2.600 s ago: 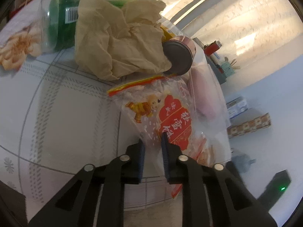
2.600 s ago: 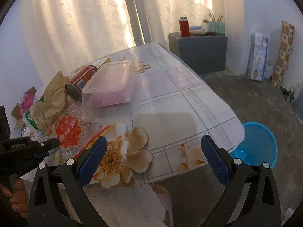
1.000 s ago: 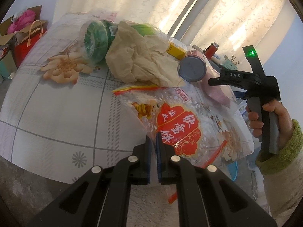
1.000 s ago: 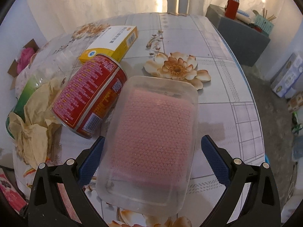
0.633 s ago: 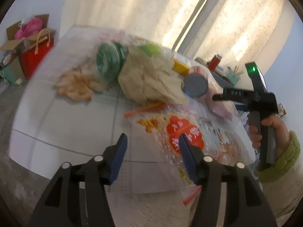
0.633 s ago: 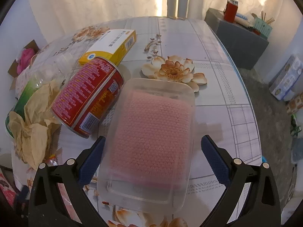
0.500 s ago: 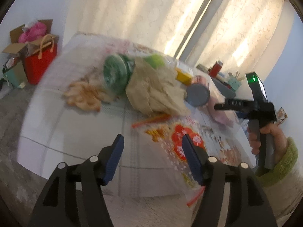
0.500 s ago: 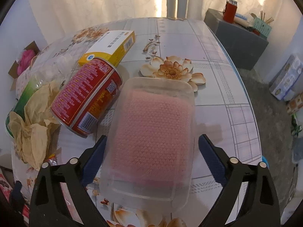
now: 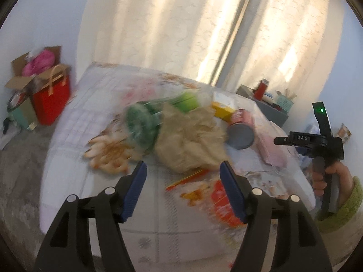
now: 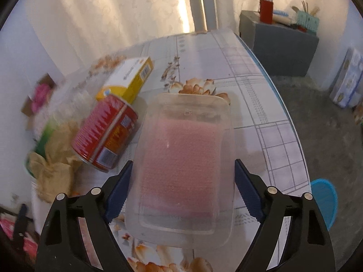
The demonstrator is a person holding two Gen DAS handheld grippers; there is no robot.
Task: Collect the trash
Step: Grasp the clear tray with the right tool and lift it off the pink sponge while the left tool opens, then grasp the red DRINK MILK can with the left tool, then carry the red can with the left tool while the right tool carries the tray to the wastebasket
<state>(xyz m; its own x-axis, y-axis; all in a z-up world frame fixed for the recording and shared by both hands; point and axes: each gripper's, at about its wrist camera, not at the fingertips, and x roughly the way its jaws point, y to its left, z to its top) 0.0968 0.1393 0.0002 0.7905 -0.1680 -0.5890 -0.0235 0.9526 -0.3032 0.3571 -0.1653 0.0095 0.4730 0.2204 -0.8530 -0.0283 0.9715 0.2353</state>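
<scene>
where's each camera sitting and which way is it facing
Left wrist: on the left tongs, looking slanted down across the table's near end at the crumpled paper; its own open fingers show, plus the person's right hand.
Right wrist: on the right tongs, looking steeply down at the clear plastic tray between its fingers.
Shared: red can, yellow box, crumpled paper.

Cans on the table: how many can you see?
1. The red can lies on its side between the yellow box and the clear plastic tray. Another could be hidden under the crumpled paper.
</scene>
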